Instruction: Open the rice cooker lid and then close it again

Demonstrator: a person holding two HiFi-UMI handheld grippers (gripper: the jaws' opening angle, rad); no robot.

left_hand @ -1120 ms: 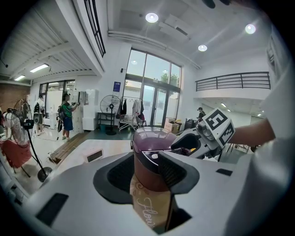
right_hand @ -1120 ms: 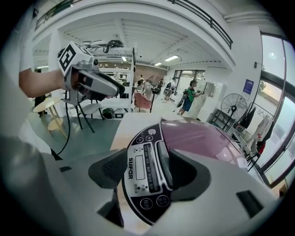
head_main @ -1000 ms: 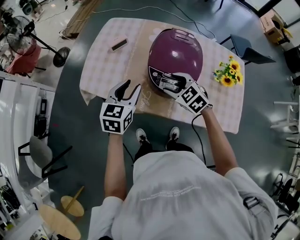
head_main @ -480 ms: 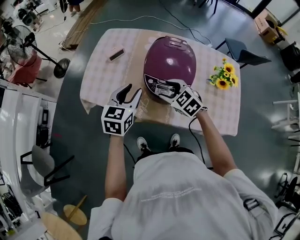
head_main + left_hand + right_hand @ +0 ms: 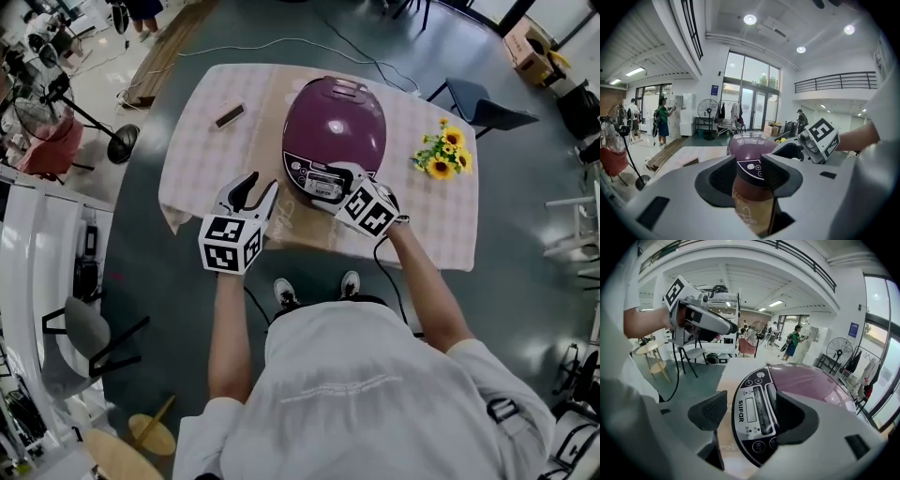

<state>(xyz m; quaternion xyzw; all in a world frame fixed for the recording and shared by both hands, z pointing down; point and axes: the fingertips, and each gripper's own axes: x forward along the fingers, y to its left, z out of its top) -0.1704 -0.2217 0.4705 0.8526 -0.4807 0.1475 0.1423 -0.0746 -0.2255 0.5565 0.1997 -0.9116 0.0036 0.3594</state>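
A purple rice cooker (image 5: 335, 117) stands on the table with its lid down. My right gripper (image 5: 336, 178) is at the cooker's front, and its jaws are opening. In the right gripper view the black control panel (image 5: 749, 404) lies between the jaws of the right gripper (image 5: 751, 420), and neither pad presses on it. My left gripper (image 5: 261, 185) hovers open and empty to the left of the cooker, near the table's front edge. In the left gripper view the left gripper (image 5: 749, 176) points at the cooker (image 5: 745, 143), and the right gripper (image 5: 818, 140) shows beside it.
A brown mat (image 5: 300, 220) lies under the cooker on the checked tablecloth (image 5: 187, 141). Sunflowers (image 5: 445, 150) stand at the right and a small dark block (image 5: 230, 115) lies at the back left. A chair (image 5: 483, 98) stands behind the table and a floor fan (image 5: 122, 141) to its left.
The view has shifted a little. Both grippers keep their places beside the cooker, and the lid stays down.
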